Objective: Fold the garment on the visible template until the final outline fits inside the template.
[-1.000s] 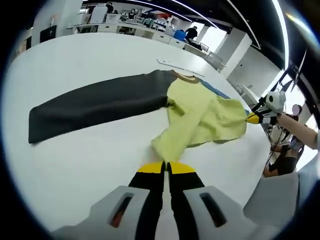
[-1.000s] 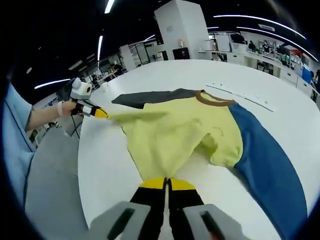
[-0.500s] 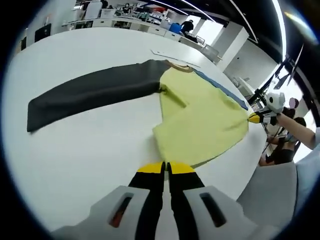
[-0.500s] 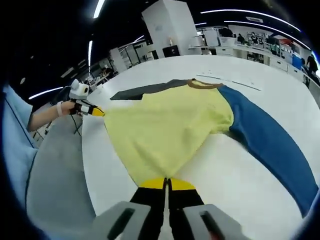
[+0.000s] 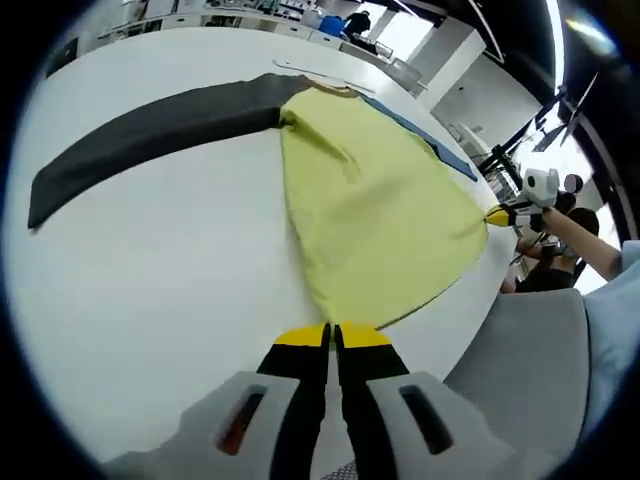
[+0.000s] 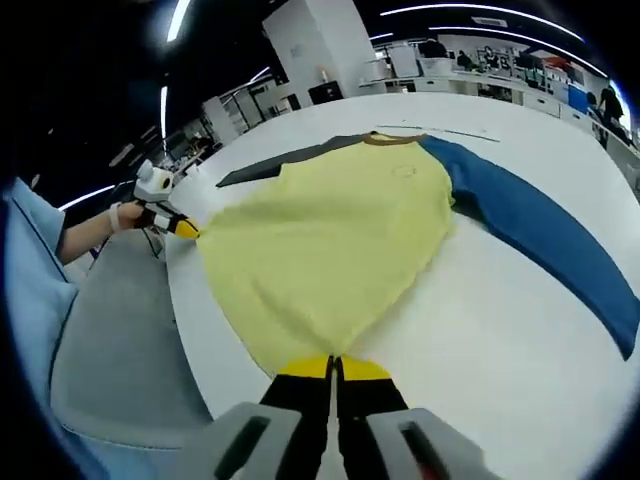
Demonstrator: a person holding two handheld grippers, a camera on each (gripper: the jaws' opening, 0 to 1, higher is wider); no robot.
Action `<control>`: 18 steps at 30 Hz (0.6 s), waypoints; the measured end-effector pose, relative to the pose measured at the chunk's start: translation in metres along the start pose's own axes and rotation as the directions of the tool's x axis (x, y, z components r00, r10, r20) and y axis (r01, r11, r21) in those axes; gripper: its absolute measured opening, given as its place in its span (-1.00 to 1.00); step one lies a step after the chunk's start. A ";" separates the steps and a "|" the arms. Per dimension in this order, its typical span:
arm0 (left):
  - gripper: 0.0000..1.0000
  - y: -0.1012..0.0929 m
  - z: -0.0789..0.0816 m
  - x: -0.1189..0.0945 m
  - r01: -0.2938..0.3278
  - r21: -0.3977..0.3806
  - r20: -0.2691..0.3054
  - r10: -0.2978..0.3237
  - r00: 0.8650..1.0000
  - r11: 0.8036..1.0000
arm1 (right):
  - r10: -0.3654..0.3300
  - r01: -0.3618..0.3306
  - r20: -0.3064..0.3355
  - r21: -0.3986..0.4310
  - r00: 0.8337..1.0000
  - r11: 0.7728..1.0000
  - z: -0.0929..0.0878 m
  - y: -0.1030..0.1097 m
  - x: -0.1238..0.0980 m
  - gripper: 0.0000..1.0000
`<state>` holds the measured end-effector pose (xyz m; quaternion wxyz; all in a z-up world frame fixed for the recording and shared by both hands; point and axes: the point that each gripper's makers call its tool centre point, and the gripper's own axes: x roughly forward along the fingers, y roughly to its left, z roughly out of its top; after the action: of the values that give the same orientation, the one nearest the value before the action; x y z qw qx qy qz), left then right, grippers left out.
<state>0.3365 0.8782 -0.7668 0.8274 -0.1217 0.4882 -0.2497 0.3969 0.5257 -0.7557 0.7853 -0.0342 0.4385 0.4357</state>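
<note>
A shirt lies on the white table (image 5: 150, 270), its yellow body (image 5: 370, 210) spread flat and taut. A dark grey sleeve (image 5: 150, 125) stretches to the left and a blue sleeve (image 5: 425, 140) runs along the far side. My left gripper (image 5: 332, 335) is shut on one hem corner near the table's edge. In the right gripper view the yellow body (image 6: 330, 235), the brown collar (image 6: 392, 140), the blue sleeve (image 6: 545, 240) and the grey sleeve (image 6: 285, 160) all show. My right gripper (image 6: 333, 368) is shut on the other hem corner. Each gripper shows in the other's view, the right gripper (image 5: 500, 214) and the left gripper (image 6: 182, 228).
A thin pale strip (image 6: 445, 130) lies on the table beyond the collar. The table's rim (image 6: 190, 330) runs close under both grippers, with grey surface (image 6: 110, 340) below it. A person's light blue sleeve (image 6: 30, 260) shows at the left. Desks and people fill the far room.
The yellow body was bunched and folded over a second ago. It is now pulled flat and stretched toward the table's near edge, with both grippers holding the hem throughout.
</note>
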 end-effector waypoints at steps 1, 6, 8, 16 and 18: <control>-1.00 -0.001 -0.001 0.000 0.003 -0.001 -0.002 -0.003 1.000 1.000 | -0.004 0.004 0.004 0.007 1.000 1.000 -0.001 -0.001 -0.001 -1.00; -1.00 -0.013 -0.010 0.004 0.029 0.009 -0.035 -0.029 0.999 1.000 | -0.025 0.024 0.007 0.034 1.000 0.999 -0.005 -0.009 -0.005 -1.00; -1.00 -0.014 -0.012 0.005 0.032 0.014 -0.038 -0.031 0.999 0.999 | -0.028 0.028 0.006 0.035 1.000 0.999 -0.005 -0.011 -0.006 -1.00; -1.00 -0.012 -0.019 0.006 0.050 -0.013 -0.056 -0.050 0.997 0.999 | -0.030 0.031 -0.015 0.048 0.999 0.998 -0.011 -0.017 -0.006 -1.00; -1.00 -0.014 -0.020 0.006 0.056 -0.026 -0.048 -0.057 0.997 0.998 | -0.033 0.033 -0.018 0.045 0.999 0.998 -0.012 -0.017 -0.005 -1.00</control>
<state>0.3177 0.8642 -0.7752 0.8063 -0.1394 0.5076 -0.2699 0.3997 0.5064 -0.7650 0.7893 -0.0273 0.4542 0.4123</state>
